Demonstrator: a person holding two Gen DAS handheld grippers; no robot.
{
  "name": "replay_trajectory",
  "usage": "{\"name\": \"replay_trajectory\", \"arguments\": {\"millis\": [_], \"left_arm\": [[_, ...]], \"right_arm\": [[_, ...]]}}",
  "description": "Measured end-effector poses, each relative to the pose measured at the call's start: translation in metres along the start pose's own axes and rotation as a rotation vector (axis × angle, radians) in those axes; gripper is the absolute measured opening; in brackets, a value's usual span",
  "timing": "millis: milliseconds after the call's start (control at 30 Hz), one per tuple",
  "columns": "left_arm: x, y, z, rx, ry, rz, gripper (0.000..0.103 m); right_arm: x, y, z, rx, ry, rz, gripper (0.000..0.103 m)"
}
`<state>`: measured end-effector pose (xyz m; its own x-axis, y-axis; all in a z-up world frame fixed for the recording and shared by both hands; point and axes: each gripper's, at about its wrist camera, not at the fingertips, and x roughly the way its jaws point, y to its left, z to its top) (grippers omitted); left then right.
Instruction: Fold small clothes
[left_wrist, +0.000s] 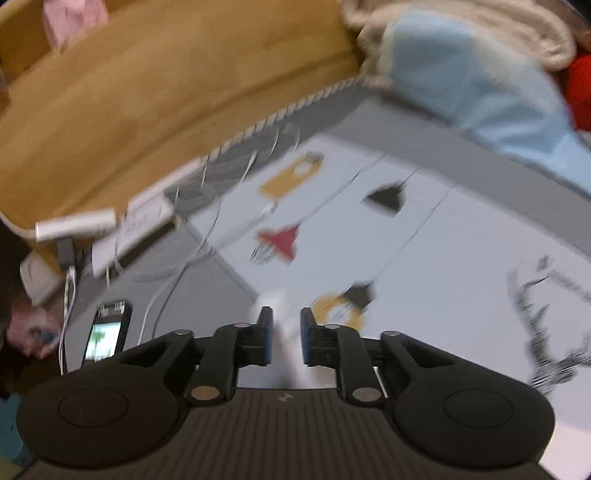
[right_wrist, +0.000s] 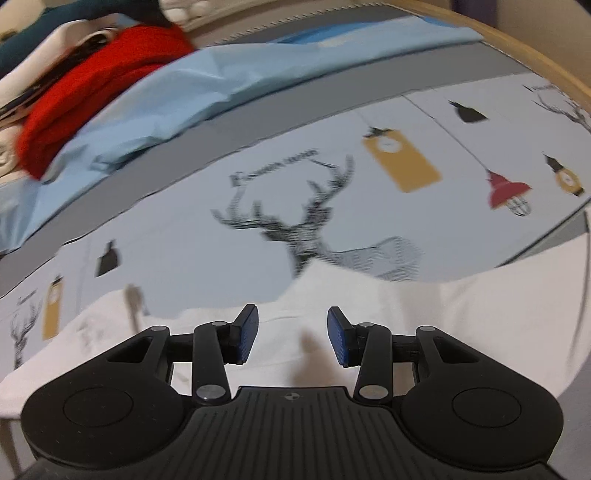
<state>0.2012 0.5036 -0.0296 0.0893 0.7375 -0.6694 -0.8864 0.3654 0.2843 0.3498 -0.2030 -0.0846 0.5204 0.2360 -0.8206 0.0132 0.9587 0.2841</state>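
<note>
A white garment (right_wrist: 406, 317) lies spread on a pale sheet printed with deer and lamps (right_wrist: 303, 229). My right gripper (right_wrist: 292, 310) hovers just over the garment's far edge. It is open, with nothing between its blue pads. In the blurred left wrist view, my left gripper (left_wrist: 286, 312) has its jaws a narrow gap apart. A bunched strip of the white garment (left_wrist: 286, 365) stands in that gap, and the pads do not visibly press on it. The left gripper sits over the printed sheet (left_wrist: 424, 258), near its grey border.
A light blue cloth (right_wrist: 184, 85) and a red garment (right_wrist: 92, 74) are piled at the far side. A wooden board (left_wrist: 147, 92) curves along the edge. A lit phone (left_wrist: 107, 332), white cables (left_wrist: 166, 288) and a power strip (left_wrist: 144, 218) lie at the left.
</note>
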Motion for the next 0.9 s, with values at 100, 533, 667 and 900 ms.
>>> {"name": "replay_trajectory", "arguments": {"millis": [100,533,667,900], "left_arm": [[-0.043,-0.031,0.000,0.011,-0.084,-0.103,0.046],[-0.131,-0.236,-0.118,0.511,-0.012,-0.983,0.061],[-0.123,-0.261,-0.141,0.527,0.056,-1.027,0.064],[-0.123,-0.287,-0.168,0.665,0.015,-1.009,0.052]], "right_arm": [[0.008,-0.017,0.007,0.022,0.014,-0.033,0.044],[0.068,-0.015,-0.001,-0.204,0.127,-0.080,0.048],[0.079,-0.004,-0.004,-0.287,0.138,-0.070,0.062],[0.085,0.019,-0.009,-0.441,0.086,-0.087,0.009]]}}
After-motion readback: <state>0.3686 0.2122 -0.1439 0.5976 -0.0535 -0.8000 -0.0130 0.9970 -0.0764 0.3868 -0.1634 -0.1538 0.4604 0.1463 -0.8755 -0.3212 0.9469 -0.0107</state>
